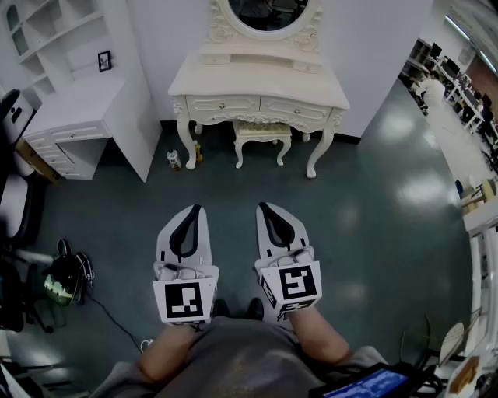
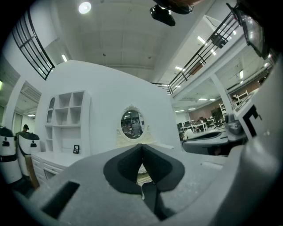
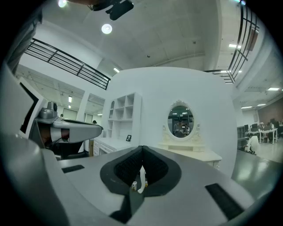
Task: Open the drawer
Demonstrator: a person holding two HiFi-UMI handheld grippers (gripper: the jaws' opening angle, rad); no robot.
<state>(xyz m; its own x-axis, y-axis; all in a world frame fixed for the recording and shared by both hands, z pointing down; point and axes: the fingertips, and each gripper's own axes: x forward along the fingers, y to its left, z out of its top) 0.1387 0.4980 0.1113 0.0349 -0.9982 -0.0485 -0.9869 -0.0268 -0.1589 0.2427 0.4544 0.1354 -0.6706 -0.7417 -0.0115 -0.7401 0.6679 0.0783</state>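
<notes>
A cream dressing table (image 1: 258, 82) with an oval mirror (image 1: 267, 14) stands against the far wall. It has two front drawers, a left drawer (image 1: 222, 104) and a right drawer (image 1: 295, 109), both closed. My left gripper (image 1: 196, 208) and right gripper (image 1: 261, 207) are side by side over the green floor, well short of the table and pointing at it. Each has its jaws shut with nothing between them. The mirror (image 2: 131, 124) shows above the joined tips in the left gripper view. In the right gripper view the mirror (image 3: 180, 122) and table top (image 3: 196, 152) lie to the right of the tips.
A small stool (image 1: 262, 134) sits under the dressing table. A white desk with drawers and shelves (image 1: 74, 116) stands at the left. Small bottles (image 1: 174, 160) are on the floor by the table leg. A dark helmet and cables (image 1: 61, 281) lie at the left; office desks (image 1: 475, 116) are at the right.
</notes>
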